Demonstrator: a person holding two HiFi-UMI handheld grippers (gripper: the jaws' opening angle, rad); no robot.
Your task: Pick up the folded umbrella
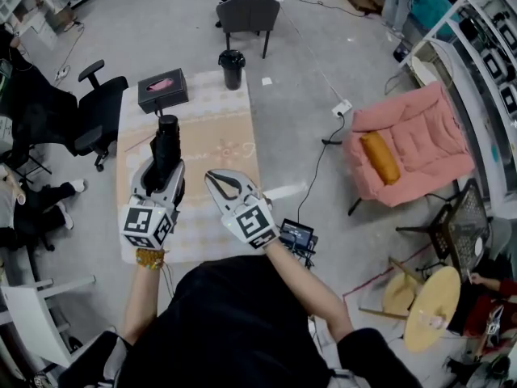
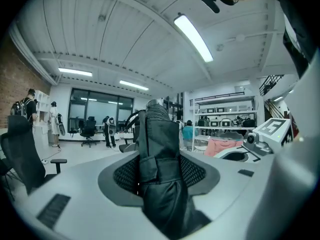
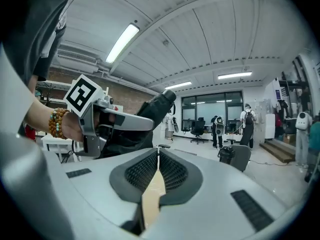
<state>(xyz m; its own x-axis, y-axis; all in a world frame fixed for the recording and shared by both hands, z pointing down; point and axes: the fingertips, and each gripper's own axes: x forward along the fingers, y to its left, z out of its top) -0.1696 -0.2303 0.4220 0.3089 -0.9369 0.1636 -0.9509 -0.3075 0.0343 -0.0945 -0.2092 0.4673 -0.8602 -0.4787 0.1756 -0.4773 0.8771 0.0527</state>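
Left claw (image 1: 166,168), right claw (image 1: 210,176): grey-white, black ribbed pads (image 3: 140,171), marker cubes (image 1: 148,226). Black top (image 1: 234,322). Beaded bracelet (image 1: 149,258).

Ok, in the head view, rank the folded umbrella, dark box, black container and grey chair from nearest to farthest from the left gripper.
1. folded umbrella: held in the jaws of the left gripper.
2. dark box: straight ahead, beyond the umbrella's tip.
3. black container: farther, right of the box.
4. grey chair: farthest, behind the container.
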